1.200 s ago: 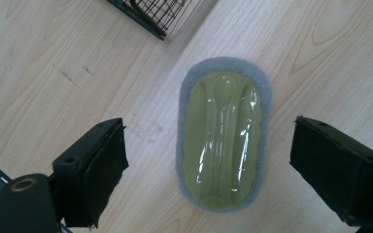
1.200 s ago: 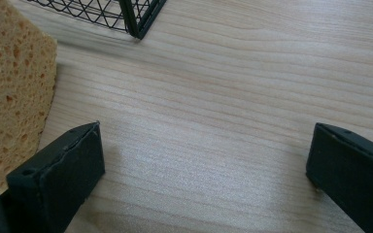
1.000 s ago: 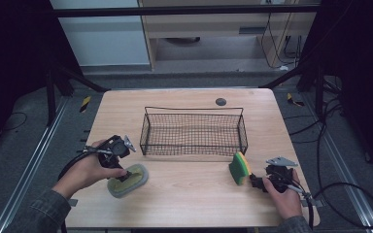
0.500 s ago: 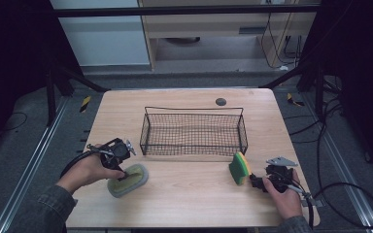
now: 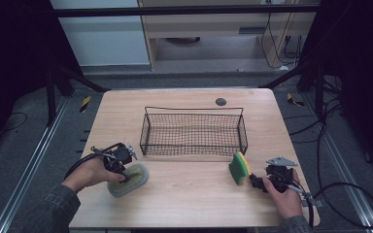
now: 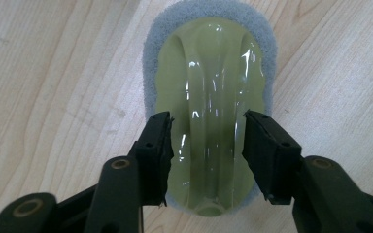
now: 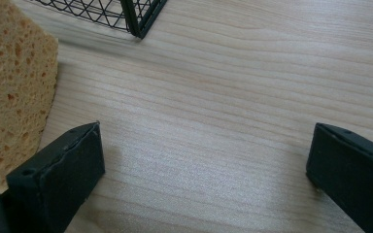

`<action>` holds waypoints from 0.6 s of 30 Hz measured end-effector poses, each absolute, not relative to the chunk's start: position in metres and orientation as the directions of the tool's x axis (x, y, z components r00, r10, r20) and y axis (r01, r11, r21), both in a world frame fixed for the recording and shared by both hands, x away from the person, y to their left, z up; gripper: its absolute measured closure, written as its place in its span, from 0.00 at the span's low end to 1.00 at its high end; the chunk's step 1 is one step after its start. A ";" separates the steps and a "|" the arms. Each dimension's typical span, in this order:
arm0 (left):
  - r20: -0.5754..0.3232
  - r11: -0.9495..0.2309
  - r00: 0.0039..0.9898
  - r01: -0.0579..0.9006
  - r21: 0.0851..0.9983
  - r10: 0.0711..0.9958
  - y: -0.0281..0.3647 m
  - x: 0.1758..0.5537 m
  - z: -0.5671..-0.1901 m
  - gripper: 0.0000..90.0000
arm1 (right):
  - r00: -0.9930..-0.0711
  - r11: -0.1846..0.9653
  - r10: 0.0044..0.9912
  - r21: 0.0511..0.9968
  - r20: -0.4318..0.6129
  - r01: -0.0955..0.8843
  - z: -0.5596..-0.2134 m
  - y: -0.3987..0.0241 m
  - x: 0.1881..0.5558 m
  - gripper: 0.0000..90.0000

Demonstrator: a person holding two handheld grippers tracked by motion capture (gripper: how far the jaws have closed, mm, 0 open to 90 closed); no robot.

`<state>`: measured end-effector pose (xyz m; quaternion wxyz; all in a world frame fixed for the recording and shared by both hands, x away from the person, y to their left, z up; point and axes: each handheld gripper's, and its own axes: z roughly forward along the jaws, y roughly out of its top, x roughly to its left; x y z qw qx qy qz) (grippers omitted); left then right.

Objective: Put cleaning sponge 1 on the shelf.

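An oval scrubber (image 5: 128,178) with a grey pad and a glossy pale-green handle (image 6: 213,97) lies flat on the wooden table (image 5: 189,204) at the front left. My left gripper (image 6: 208,121) points down over it, its jaws on either side of the handle's raised ridge. The jaws have just been closing, and the pads still stand slightly off the ridge. A yellow sponge with a green face (image 5: 239,168) stands on edge at the front right. My right gripper (image 5: 257,182) rests open beside it, with the sponge (image 7: 14,82) outside its left jaw and bare table between the jaws.
A black wire basket (image 5: 194,108) stands in the middle of the table, with nothing in it; one of its corners (image 7: 138,22) is just ahead of the right gripper. A small dark round object (image 5: 220,102) lies behind the basket.
My left gripper has come down onto the scrubber and its jaws have narrowed around the handle. The right hand and the sponge have not moved.
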<state>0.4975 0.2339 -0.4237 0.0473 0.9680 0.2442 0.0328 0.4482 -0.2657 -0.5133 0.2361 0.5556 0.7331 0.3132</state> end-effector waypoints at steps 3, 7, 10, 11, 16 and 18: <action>0.037 -0.875 0.878 0.471 0.114 0.478 0.234 0.498 -0.425 0.63 | -0.272 0.187 0.962 0.722 0.002 0.666 -0.513 -0.266 0.448 0.01; 0.036 -0.876 0.879 0.470 0.112 0.476 0.234 0.498 -0.426 0.67 | -0.274 0.189 0.962 0.722 0.000 0.665 -0.513 -0.266 0.448 0.01; 0.035 -0.878 0.881 0.465 0.112 0.472 0.234 0.497 -0.427 0.77 | -0.273 0.187 0.962 0.722 0.003 0.666 -0.513 -0.266 0.448 0.01; 0.035 -0.879 0.883 0.462 0.113 0.469 0.234 0.497 -0.427 0.77 | -0.273 0.187 0.962 0.722 0.003 0.666 -0.513 -0.266 0.448 0.01; 0.056 -0.883 0.887 0.446 0.143 0.457 0.237 0.493 -0.420 0.79 | -0.274 0.187 0.962 0.723 0.003 0.665 -0.513 -0.266 0.448 0.01; 0.075 -0.882 0.887 0.437 0.177 0.455 0.238 0.491 -0.414 0.79 | -0.275 0.189 0.961 0.723 0.002 0.664 -0.513 -0.266 0.448 0.01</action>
